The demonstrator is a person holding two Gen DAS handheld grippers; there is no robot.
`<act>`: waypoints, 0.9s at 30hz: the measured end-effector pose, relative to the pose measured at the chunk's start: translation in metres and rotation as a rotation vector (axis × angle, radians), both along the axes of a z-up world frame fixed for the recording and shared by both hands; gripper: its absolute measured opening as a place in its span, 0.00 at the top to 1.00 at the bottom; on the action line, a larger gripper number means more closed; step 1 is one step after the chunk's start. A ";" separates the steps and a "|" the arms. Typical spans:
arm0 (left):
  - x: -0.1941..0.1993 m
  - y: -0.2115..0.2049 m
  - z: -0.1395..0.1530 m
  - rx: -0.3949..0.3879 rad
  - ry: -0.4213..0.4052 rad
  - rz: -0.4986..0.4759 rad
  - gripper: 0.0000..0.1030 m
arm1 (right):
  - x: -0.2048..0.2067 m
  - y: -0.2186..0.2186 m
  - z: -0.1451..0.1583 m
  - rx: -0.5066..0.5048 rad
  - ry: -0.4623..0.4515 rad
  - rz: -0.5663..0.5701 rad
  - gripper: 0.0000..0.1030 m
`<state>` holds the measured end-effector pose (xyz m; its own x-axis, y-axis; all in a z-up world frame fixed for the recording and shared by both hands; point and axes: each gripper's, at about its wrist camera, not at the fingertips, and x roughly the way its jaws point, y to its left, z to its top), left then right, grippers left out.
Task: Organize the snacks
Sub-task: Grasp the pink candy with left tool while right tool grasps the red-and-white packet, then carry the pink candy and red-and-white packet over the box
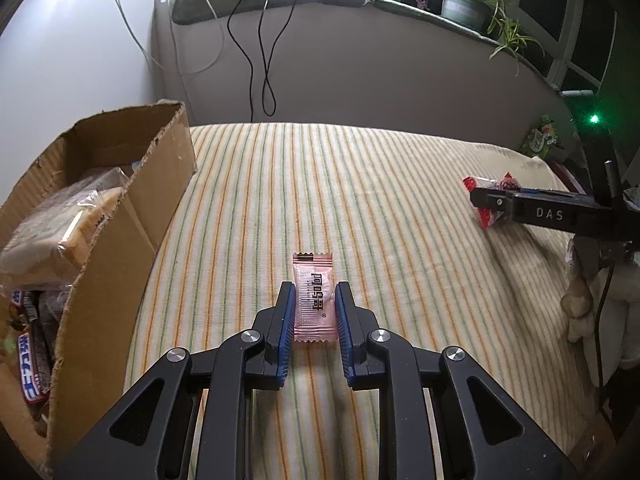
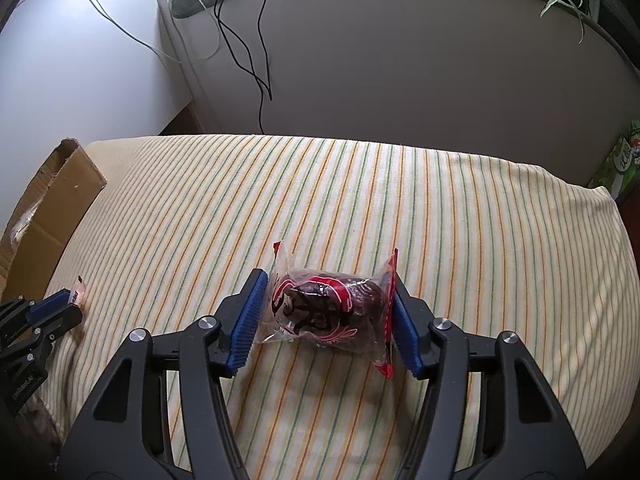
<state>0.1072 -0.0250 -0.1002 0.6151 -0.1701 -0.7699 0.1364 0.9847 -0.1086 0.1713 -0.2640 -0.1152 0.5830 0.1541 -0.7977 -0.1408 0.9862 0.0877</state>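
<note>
**Two Snacks Are Caught, One in Each Tool**

A small pink candy packet [image 1: 312, 297] is found on the striped bed sheet [image 1: 360, 184], near the middle. It is squeezed on both long sides by the left tool [image 1: 315, 300], which is closed almost all the way. The packet looks light, thin and flat. Its wrapper is smooth and may slip, so it is best held at the middle, where the filling is, and not by the crinkly ends.

A red and clear snack bag [image 2: 330, 309] lies further to the right on the same sheet. It is puffy and soft, with something dark and round inside. The right tool [image 2: 328, 312] is set about half open around it, and its blue pads [image 2: 248, 320] are pressed against the two ends of the bag. The bag can be squashed, so a gentle hold is likely needed. The fat middle is probably a safer place to grip than the loose ends, which may fold and slide out.

A cardboard box [image 1: 132, 216] stands at the left edge of the bed, well apart from the red bag and nearer the pink packet. Other wrapped snacks [image 1: 60, 224] are already seen inside it. Both snacks are probably meant to be carried there.
</note>
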 end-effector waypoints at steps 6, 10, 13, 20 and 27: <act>-0.007 -0.001 0.012 -0.010 -0.030 -0.011 0.82 | -0.008 0.004 0.006 0.003 -0.012 0.004 0.41; -0.012 0.002 0.019 -0.017 -0.053 -0.016 0.82 | -0.014 0.006 0.014 0.004 -0.023 0.013 0.41; -0.016 0.003 0.025 -0.020 -0.072 -0.015 0.82 | -0.020 0.009 0.021 0.002 -0.037 0.023 0.41; -0.029 0.013 0.041 -0.023 -0.119 -0.006 0.82 | -0.030 0.028 0.039 0.007 -0.072 0.056 0.41; -0.039 0.027 0.053 -0.030 -0.152 0.017 0.82 | -0.041 0.059 0.056 0.014 -0.107 0.107 0.41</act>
<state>0.0678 0.0020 -0.0468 0.7269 -0.1801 -0.6627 0.1366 0.9836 -0.1175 0.1307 -0.2054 -0.0592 0.6446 0.2305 -0.7289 -0.2539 0.9639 0.0803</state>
